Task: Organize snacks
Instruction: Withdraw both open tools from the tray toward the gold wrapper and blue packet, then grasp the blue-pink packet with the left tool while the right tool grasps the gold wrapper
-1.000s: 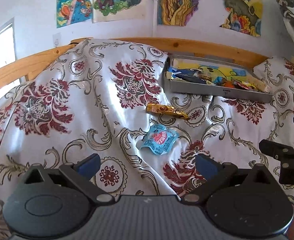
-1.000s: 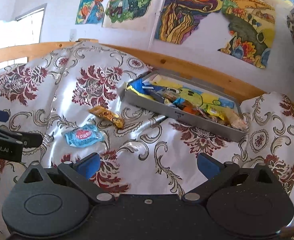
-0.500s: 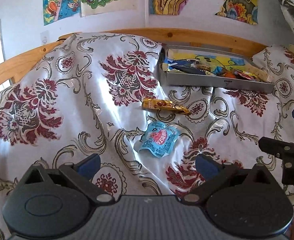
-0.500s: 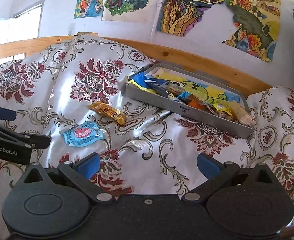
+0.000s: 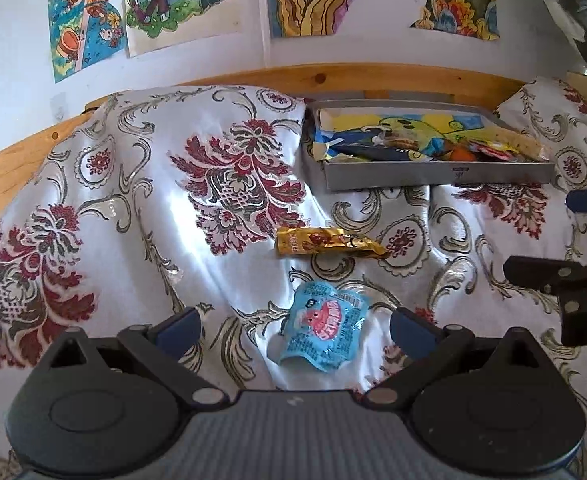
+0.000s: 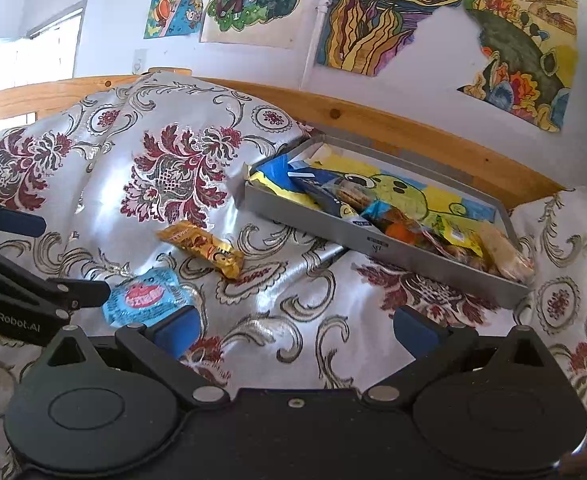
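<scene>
A patterned bedspread (image 5: 125, 208) covers the bed. The left gripper (image 5: 295, 326) hovers with fingers spread apart and empty; a blue snack packet (image 5: 323, 330) lies flat between them. Just beyond, a gold snack bar (image 5: 327, 242) lies with its long axis left to right. Open cloth separates it from the grey tray (image 5: 437, 176) of snacks near the wooden rail. The right gripper (image 6: 295, 326) is also spread, empty.

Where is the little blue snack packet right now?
The blue packet lies on the flowered bedspread, just in front of the open left gripper, with the gold snack bar just beyond it, short of the grey tray.
</scene>
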The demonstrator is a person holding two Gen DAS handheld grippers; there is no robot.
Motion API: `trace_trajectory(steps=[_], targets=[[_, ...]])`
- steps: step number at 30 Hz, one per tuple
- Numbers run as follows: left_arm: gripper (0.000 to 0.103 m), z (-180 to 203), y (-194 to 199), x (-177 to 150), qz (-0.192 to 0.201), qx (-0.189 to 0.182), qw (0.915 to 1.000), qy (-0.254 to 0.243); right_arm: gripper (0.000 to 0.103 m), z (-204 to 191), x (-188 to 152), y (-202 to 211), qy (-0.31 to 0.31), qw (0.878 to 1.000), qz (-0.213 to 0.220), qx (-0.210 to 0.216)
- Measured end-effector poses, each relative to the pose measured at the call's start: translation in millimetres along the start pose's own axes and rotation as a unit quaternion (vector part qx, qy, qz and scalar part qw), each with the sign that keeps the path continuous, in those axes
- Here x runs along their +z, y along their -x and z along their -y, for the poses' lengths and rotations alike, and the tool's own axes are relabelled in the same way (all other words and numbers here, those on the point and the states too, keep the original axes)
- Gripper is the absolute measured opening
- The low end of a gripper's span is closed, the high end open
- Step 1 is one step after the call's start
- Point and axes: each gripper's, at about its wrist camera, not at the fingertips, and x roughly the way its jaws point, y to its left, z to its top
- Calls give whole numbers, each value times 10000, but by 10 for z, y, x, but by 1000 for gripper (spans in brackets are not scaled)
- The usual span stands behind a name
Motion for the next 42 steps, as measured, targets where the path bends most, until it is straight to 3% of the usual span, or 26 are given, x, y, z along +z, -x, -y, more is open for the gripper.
trace_trajectory(steps=[9, 18, 24, 32, 37, 42], targets=[[102, -64, -311, -3, -270, -134, 9995, 52, 102, 33, 92, -355, 185, 9993, 158, 272], [102, -82, -481, 21, -312, -543, 9980, -91, 98, 15, 117, -697, 429, 9955, 370, 766], [102, -33, -558, 10, -322, -577, 9973, -312, 91, -111, 141, -1010, 824, 9916, 351, 937], [101, -2, -701, -40, -504, -500, 9955, -629, 89, -221, 140, -1331, 1049, 9867, 162, 1230], [96, -15, -775, -71, -613, -568, 9942, -675, 77, -299, 156, -1445, 1205, 9846, 112, 1262], [85, -25, -810, -72, -643, -693, 9931, -697, 74, -393, 126, -1492, 1451, 9810, 163, 1280]])
